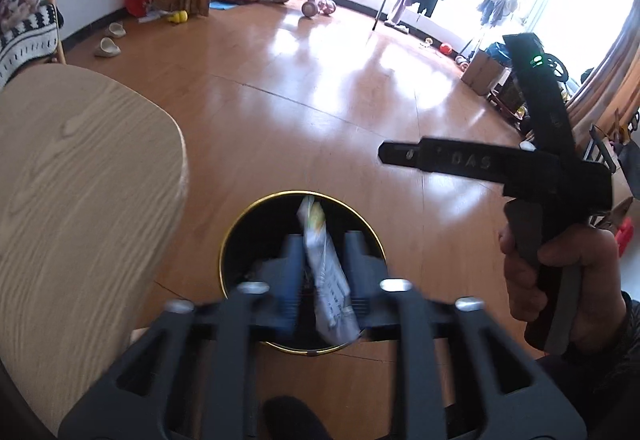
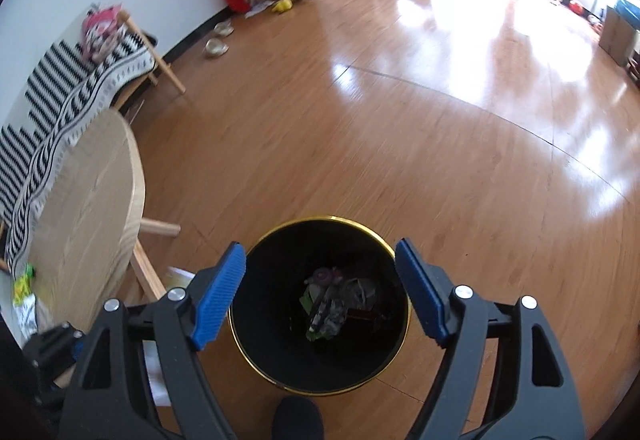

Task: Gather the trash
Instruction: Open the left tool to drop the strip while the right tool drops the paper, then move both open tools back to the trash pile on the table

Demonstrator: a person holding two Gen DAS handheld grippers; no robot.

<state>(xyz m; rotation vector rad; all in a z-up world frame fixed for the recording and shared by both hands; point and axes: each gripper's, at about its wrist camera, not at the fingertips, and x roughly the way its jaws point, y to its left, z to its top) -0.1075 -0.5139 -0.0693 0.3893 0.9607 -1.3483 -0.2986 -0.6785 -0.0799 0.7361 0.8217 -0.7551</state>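
A black trash bin with a gold rim (image 1: pixel 240 228) (image 2: pixel 276 236) stands on the wood floor beside a round table. My left gripper (image 1: pixel 324 252) is above the bin's mouth, its blue pads close on either side of a white printed wrapper (image 1: pixel 326 272); motion blur hides whether they still pinch it. My right gripper (image 2: pixel 320 284) is open and empty, its blue pads (image 2: pixel 218 296) spread over the bin. Crumpled wrappers (image 2: pixel 334 300) lie at the bin's bottom. The right gripper, held in a hand, also shows in the left wrist view (image 1: pixel 400 154).
A round light-wood table (image 1: pixel 72 180) (image 2: pixel 80 212) stands left of the bin, with a green-yellow wrapper (image 2: pixel 24 282) near its edge. A striped blanket (image 2: pixel 60 96) drapes a chair. Slippers (image 2: pixel 216 40), plants, a tricycle and a clothes rack stand far off.
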